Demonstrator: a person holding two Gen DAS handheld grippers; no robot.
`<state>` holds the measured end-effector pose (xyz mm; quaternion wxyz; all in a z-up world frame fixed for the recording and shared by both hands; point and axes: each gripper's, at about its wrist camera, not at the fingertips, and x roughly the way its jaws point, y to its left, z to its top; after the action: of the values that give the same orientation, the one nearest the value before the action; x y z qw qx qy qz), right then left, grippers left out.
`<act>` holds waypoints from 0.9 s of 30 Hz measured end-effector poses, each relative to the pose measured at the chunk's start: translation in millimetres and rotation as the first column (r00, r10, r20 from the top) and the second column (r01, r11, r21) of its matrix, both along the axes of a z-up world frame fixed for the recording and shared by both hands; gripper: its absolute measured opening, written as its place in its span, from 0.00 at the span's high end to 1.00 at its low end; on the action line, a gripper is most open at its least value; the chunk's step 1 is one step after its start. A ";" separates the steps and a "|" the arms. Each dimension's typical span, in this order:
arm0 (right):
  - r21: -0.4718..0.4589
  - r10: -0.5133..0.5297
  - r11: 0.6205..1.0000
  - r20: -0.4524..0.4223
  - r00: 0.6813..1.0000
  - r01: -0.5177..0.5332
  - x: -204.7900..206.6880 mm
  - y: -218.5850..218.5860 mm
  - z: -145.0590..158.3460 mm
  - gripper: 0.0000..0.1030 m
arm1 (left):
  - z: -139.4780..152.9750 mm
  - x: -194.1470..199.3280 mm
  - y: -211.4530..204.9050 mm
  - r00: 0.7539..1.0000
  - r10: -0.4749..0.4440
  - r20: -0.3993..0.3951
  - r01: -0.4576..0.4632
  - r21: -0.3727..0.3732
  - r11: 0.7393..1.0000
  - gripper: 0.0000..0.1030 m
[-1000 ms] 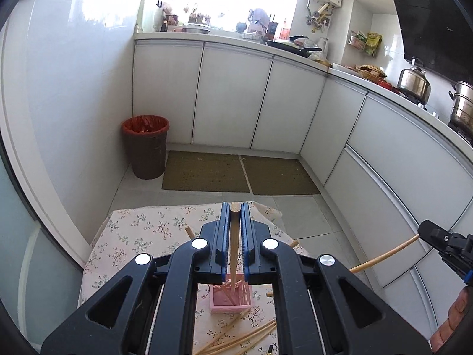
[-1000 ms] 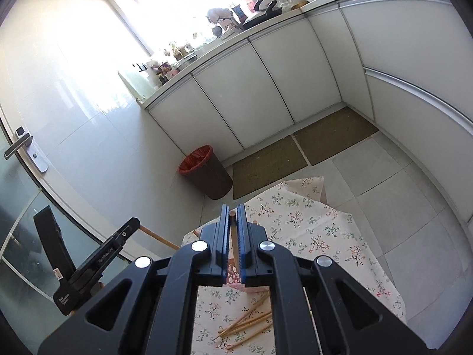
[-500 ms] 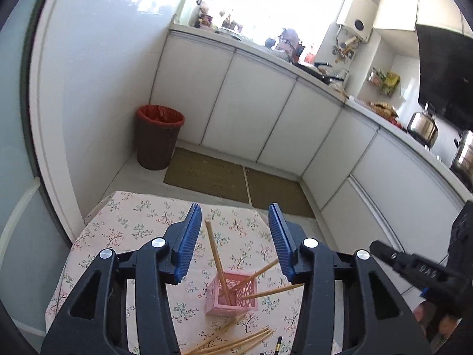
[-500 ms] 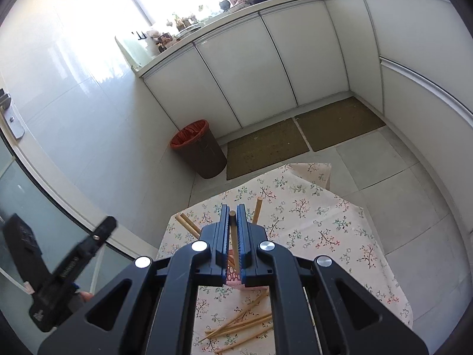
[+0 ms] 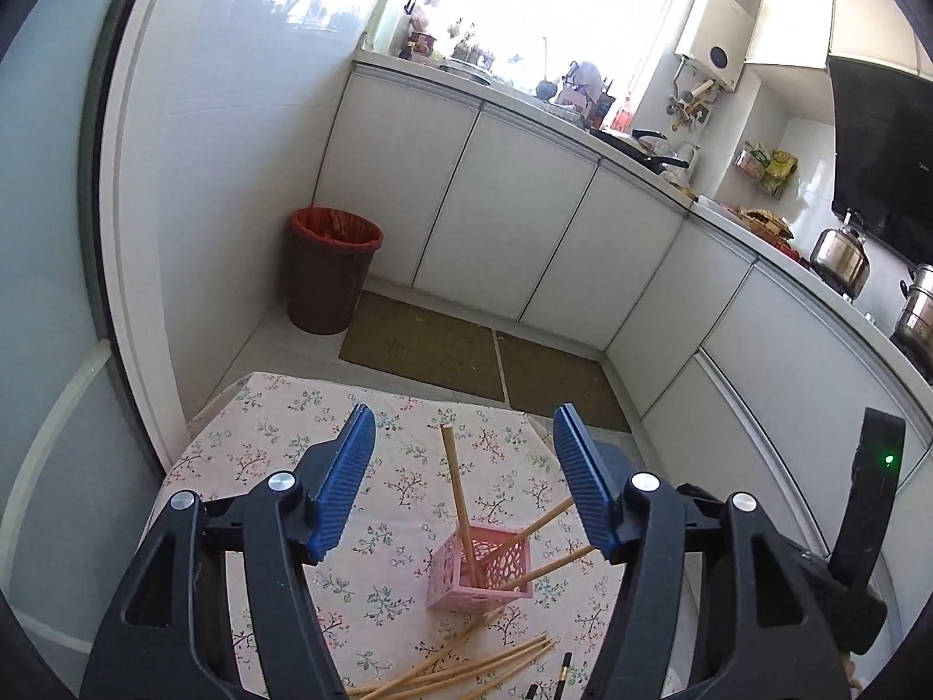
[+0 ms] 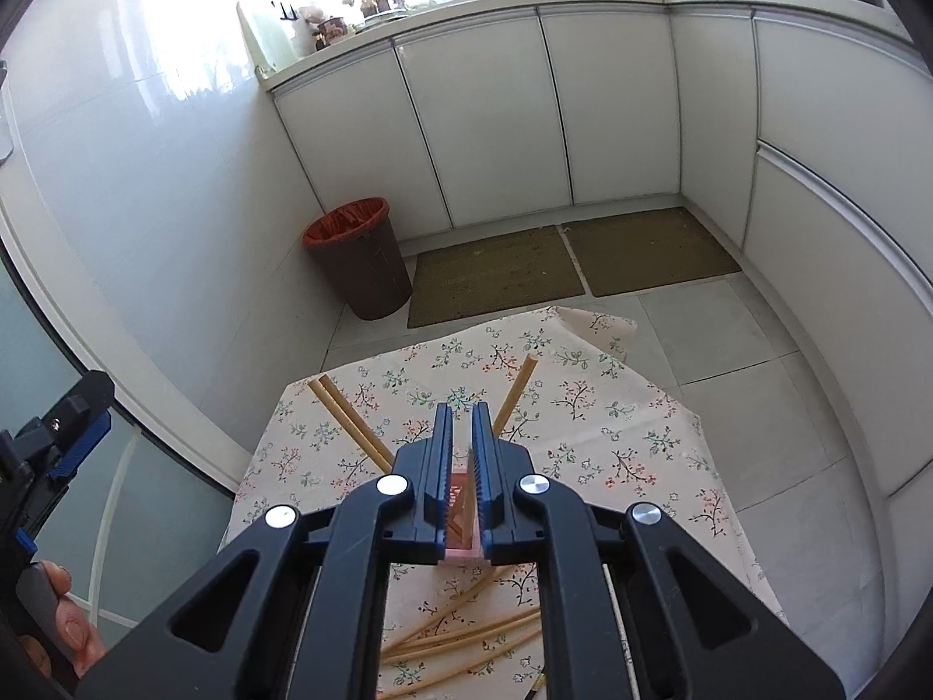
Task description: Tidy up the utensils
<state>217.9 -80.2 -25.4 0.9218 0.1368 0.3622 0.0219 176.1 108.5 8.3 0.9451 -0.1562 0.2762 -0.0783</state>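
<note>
A pink perforated holder (image 5: 479, 574) stands on the floral tablecloth (image 5: 280, 455) with three wooden chopsticks (image 5: 458, 496) leaning in it. My left gripper (image 5: 460, 481) is open and empty above and behind the holder. Several loose chopsticks (image 5: 466, 671) lie on the cloth in front of the holder. In the right wrist view, my right gripper (image 6: 460, 466) is nearly closed with a narrow gap, directly above the holder (image 6: 460, 525); I cannot make out a chopstick between the pads. Chopsticks (image 6: 350, 426) stick out of the holder on both sides. Loose chopsticks (image 6: 460, 641) lie below.
A brown bin with a red liner (image 5: 329, 268) stands on the floor beyond the table, next to two floor mats (image 5: 425, 344). White cabinets (image 5: 501, 221) line the back and right. The table's far edge (image 6: 466, 332) drops to the tiled floor.
My left gripper has opened, left its chopstick standing in the holder, and drawn back. My right gripper has moved over the holder; the chopstick seen between its pads before no longer shows there.
</note>
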 end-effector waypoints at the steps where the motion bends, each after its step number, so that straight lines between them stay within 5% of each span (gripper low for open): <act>1: -0.009 -0.014 1.000 0.012 1.000 0.014 -3.9 -1.4 2.3 0.70 | -0.3 -1.2 -2.0 1.000 0.000 -0.005 0.000 0.009 1.000 0.35; 4: 0.000 -0.086 0.996 0.078 0.993 0.086 -22.1 -14.5 8.7 0.38 | -1.6 -5.3 -5.2 1.000 -0.005 -0.009 0.005 0.026 1.000 0.28; 10: -0.024 -0.177 0.983 0.130 0.976 0.181 -60.6 -34.4 8.2 0.14 | -17.6 -16.6 -17.7 0.998 -0.021 -0.058 0.025 0.059 0.998 0.07; 17: -0.019 -0.232 0.973 -0.012 0.973 0.231 -101.7 -70.4 -43.2 0.07 | -79.8 -23.3 -49.6 0.954 -0.135 -0.268 0.176 0.137 0.975 0.07; 23: -0.007 -0.273 0.961 -0.192 0.943 0.277 -131.0 -99.8 -104.7 0.07 | -133.2 -34.5 -88.1 0.879 -0.222 -0.421 0.342 0.234 0.910 0.07; 27: -0.046 -0.274 0.962 -0.237 0.932 0.271 -145.5 -102.7 -125.7 0.07 | -149.5 -41.4 -111.9 0.846 -0.267 -0.461 0.421 0.270 0.866 0.07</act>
<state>72.4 -182.9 -151.0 0.8658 0.1815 0.4492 -0.1250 134.7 -3.4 -141.2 0.8481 0.0603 0.5006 -0.1628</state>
